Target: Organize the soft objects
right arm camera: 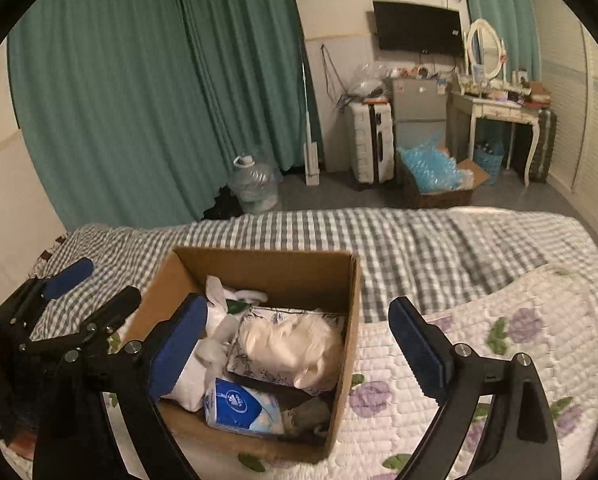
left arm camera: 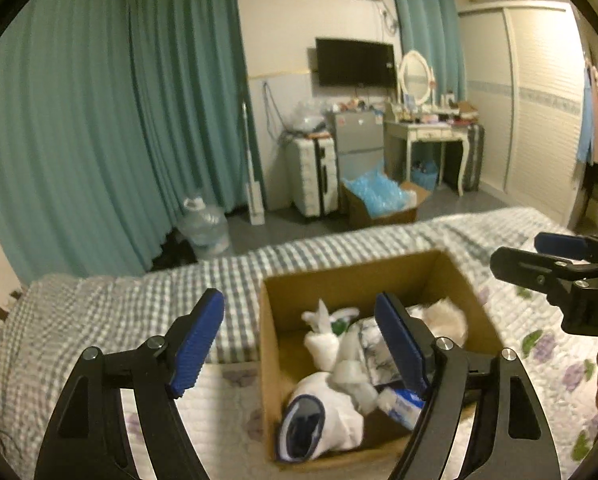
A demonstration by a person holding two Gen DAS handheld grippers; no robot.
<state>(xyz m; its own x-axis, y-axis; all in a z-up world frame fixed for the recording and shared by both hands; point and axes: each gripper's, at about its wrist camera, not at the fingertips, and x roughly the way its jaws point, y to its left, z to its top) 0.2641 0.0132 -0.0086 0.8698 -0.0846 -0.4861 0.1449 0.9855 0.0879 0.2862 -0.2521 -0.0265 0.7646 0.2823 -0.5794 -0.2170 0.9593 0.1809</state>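
An open cardboard box [left arm camera: 283, 292] [right arm camera: 351, 320] sits on the bed and holds soft items: a white plush toy [left arm camera: 323, 412] [right arm camera: 215, 320], a cream fluffy piece [right arm camera: 295, 344] [left arm camera: 447, 316] on a floral packet [right arm camera: 259, 316], a blue tissue pack [right arm camera: 239, 404] [left arm camera: 399, 402] and a grey cloth [right arm camera: 307, 420]. My left gripper [left arm camera: 299, 348] is open and empty above the box's left wall. My right gripper [right arm camera: 303, 352] is open and empty above the box's right side; it also shows in the left wrist view [left arm camera: 539, 256]. The left gripper shows in the right wrist view [right arm camera: 95, 284].
The bed has a grey checked sheet [left arm camera: 139, 300] [right arm camera: 419, 240] and a floral quilt [right arm camera: 499, 320] [left arm camera: 539, 340]. Beyond it lie a water jug [right arm camera: 253, 184], a suitcase [right arm camera: 371, 140], a box of blue bottles [right arm camera: 435, 176], a dressing table [right arm camera: 499, 108] and teal curtains [left arm camera: 99, 120].
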